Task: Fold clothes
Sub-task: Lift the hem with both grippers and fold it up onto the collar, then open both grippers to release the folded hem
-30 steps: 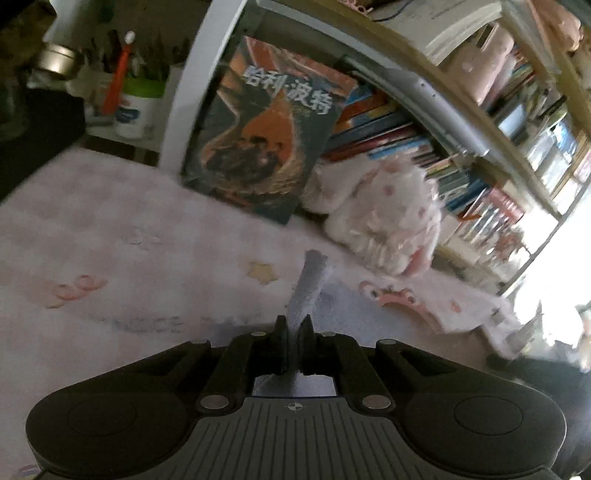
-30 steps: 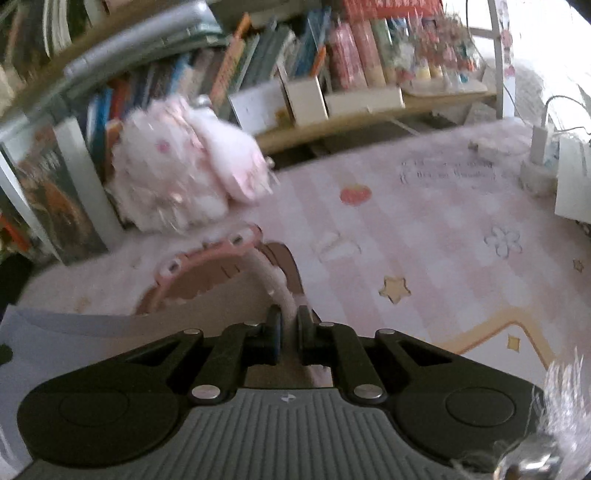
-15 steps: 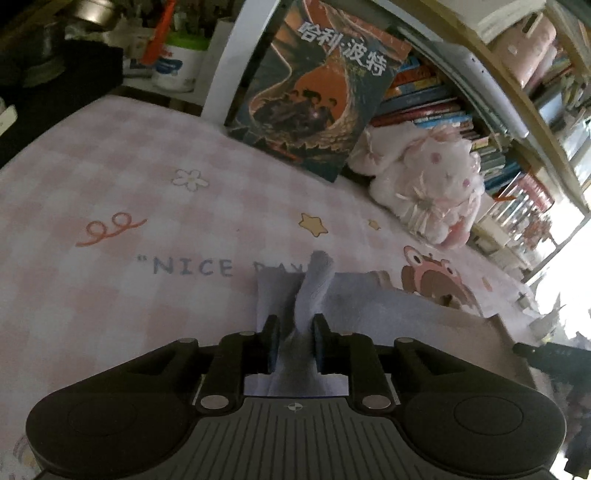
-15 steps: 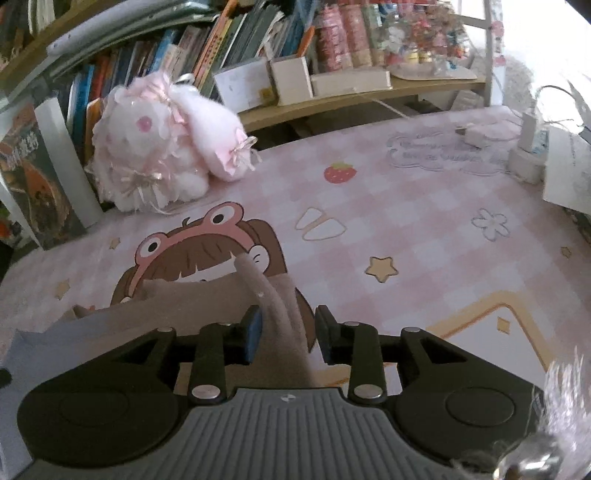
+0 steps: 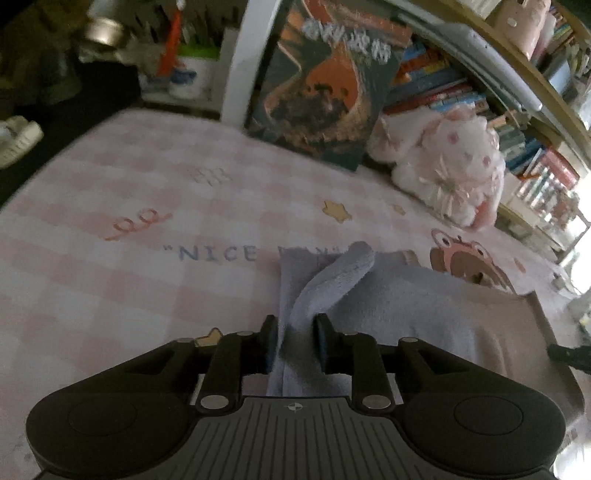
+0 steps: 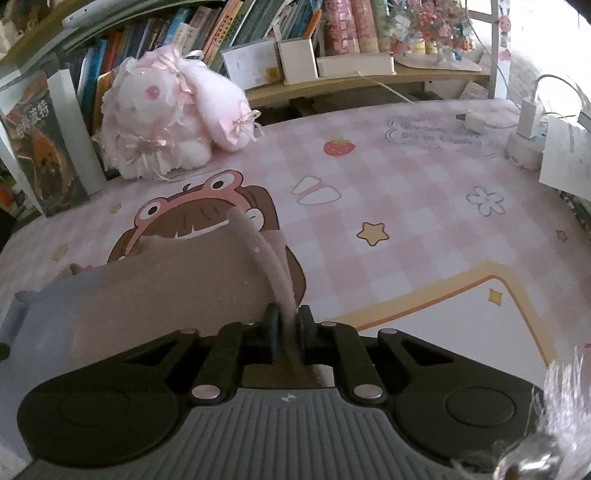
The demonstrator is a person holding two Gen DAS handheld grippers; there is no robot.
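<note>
A soft two-tone cloth, pale blue (image 5: 399, 306) on the left and beige-brown (image 6: 177, 280) on the right, lies folded on a pink checked mat (image 5: 110, 280). My left gripper (image 5: 294, 341) stands at the blue corner with its jaws apart; a blue flap rises loosely between the fingers (image 5: 268, 341). My right gripper (image 6: 285, 332) is shut on the beige corner, whose edge stands up between the fingers (image 6: 272, 334).
A pink plush toy (image 6: 166, 118) and an upright book (image 5: 325, 81) stand at the back of the mat, with bookshelves (image 6: 258, 29) behind. A charger and cables (image 6: 524, 125) and a paper lie at the right edge. Cups (image 5: 188, 74) stand at back left.
The left jaws have opened from shut on the blue corner, and the cloth has been laid down on the mat. The right jaws opened briefly, then closed again on the beige corner.
</note>
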